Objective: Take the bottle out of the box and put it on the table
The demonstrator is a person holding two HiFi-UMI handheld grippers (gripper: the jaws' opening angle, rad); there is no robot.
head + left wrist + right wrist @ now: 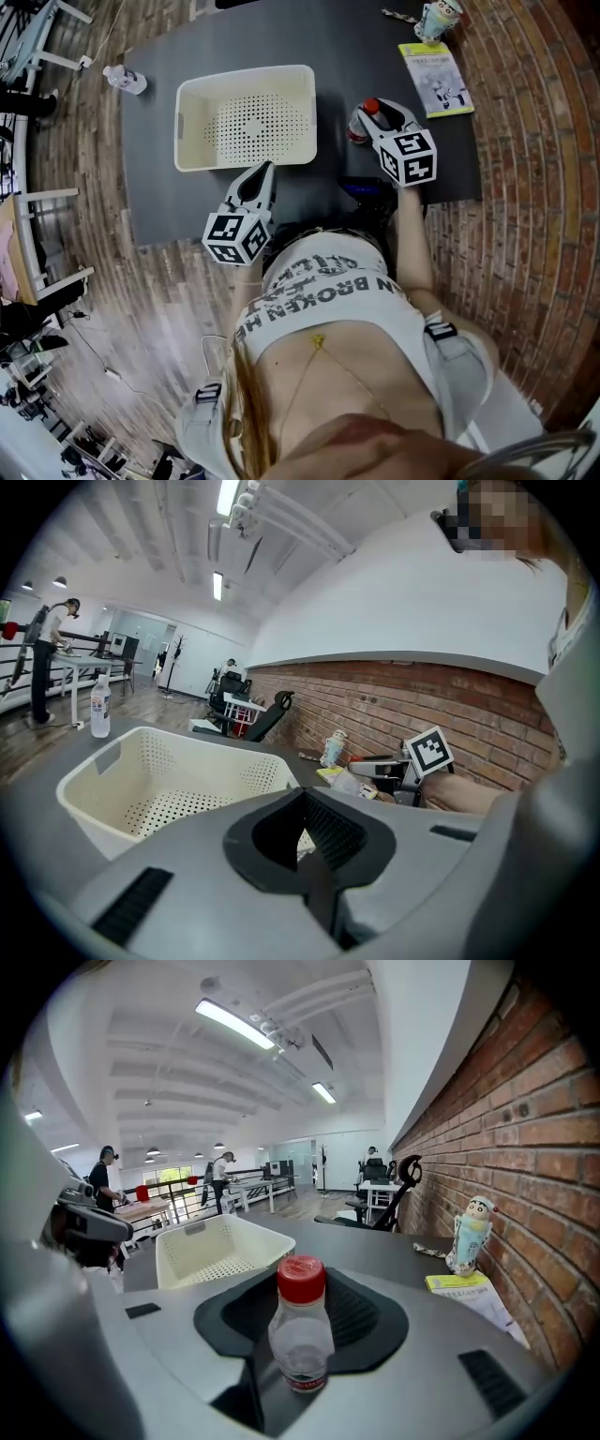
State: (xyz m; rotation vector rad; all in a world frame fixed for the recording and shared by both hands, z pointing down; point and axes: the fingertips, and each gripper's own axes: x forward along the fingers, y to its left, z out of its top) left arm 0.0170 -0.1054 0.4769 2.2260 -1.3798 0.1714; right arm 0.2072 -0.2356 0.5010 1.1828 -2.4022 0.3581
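Box: cream perforated plastic box [196, 105], rectangular with rounded corners.
Bottle: clear plastic bottle [300, 1337] with round red cap, upright beside the box over the dark matte table [161, 199].
Right tongs [373, 120]: clamped on the bottle.
Left tongs [263, 172]: together, empty.

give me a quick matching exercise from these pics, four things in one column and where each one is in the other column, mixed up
Things:
1. red-capped bottle
2. white basket
3. booklet
4. second clear bottle

Places:
A. lying flat near the table's right edge
B. upright between the jaws of the right gripper
C. empty, just beyond the tip of the left gripper
D. standing near the table's far left corner

Pairs: 1-B, 2-C, 3-A, 4-D
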